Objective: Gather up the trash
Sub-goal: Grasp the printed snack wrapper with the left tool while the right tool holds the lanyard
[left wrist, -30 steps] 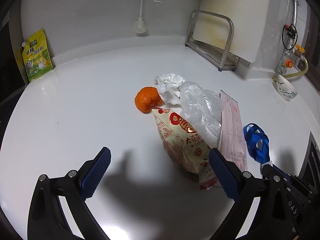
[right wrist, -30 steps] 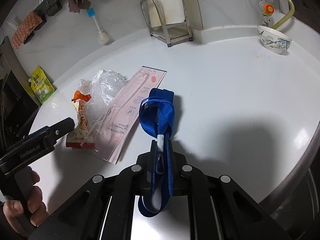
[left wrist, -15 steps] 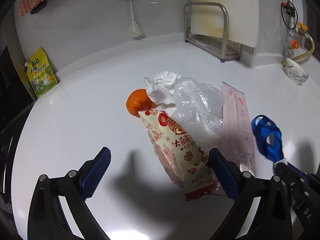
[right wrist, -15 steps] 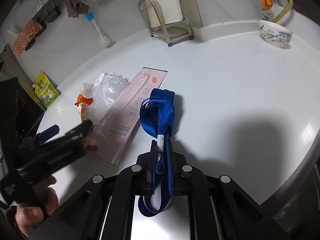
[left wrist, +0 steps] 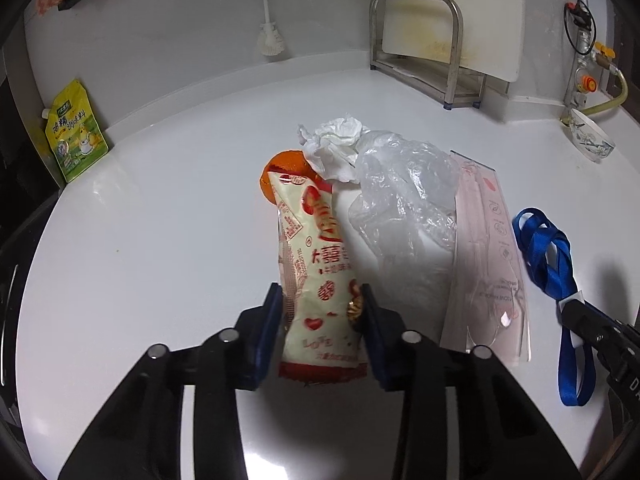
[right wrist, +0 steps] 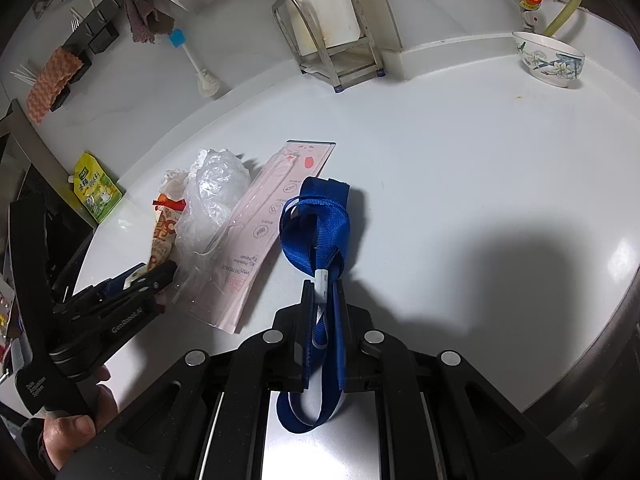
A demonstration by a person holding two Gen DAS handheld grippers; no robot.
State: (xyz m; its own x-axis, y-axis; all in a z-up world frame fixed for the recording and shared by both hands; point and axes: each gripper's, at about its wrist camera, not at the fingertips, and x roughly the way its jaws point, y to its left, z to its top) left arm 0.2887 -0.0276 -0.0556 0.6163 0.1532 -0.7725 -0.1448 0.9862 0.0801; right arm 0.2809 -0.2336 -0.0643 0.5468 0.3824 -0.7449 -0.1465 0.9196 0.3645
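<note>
Left gripper (left wrist: 322, 304): clenched on the near end of the cream-and-red printed snack wrapper (left wrist: 316, 264), low in the centre of the left wrist view; its blue pads press both sides of the pack.
Snack wrapper: runs from the jaws up toward mid-frame, its far end lying over the orange fruit peel (left wrist: 280, 168).
Right gripper (right wrist: 322, 300): clamped on the blue woven lanyard strap (right wrist: 320, 224), bottom centre of the right wrist view; a loop of strap hangs behind the jaws, the rest is bunched on the white countertop (right wrist: 460, 168).
Other trash: crumpled white tissue (left wrist: 334, 140) touching the peel; crinkled clear plastic bag (left wrist: 404, 192) just right of the wrapper; long pink flat packet (left wrist: 486, 248) between bag and strap.
Background: yellow-green stand-up pouch (left wrist: 74, 132) at the left edge; floral ceramic bowl (right wrist: 550, 60) upper right; metal rack (right wrist: 336, 48) holding a white board, top centre.
</note>
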